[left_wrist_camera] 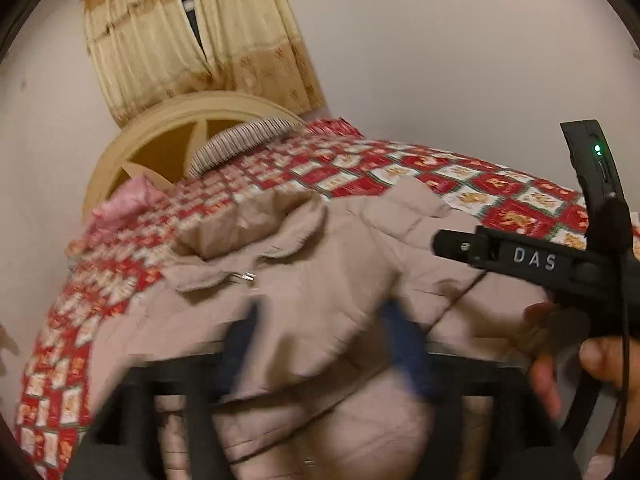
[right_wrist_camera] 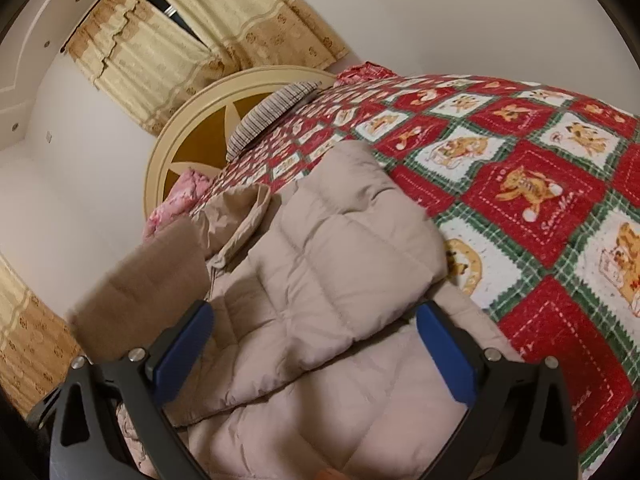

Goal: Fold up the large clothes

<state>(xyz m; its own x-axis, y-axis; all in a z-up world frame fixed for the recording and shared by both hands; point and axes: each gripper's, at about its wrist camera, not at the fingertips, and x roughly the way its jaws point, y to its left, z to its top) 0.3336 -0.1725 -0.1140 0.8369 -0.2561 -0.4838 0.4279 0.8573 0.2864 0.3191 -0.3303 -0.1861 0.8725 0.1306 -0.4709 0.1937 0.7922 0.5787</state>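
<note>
Only the left view shows the right hand (left_wrist_camera: 560, 360); both tools gape empty over the jacket (right_wrist_camera: 340, 240)

beige puffer jacket (left_wrist_camera: 320, 280) lies on the red checked bedspread (left_wrist_camera: 500, 196); left gripper (left_wrist_camera: 332, 344) blurred, fingers apart.

Both wrist cameras sat close above the jacket (left_wrist_camera: 320, 272), angled down, facing the headboard (right_wrist_camera: 192, 128), sharing bed (right_wrist_camera: 540, 184) and curtains (left_wrist_camera: 192, 48).

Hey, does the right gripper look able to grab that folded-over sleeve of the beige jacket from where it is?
Probably yes. The right gripper stands open just above the beige jacket, and the folded sleeve lies directly ahead between its fingers with nothing over it.
</note>
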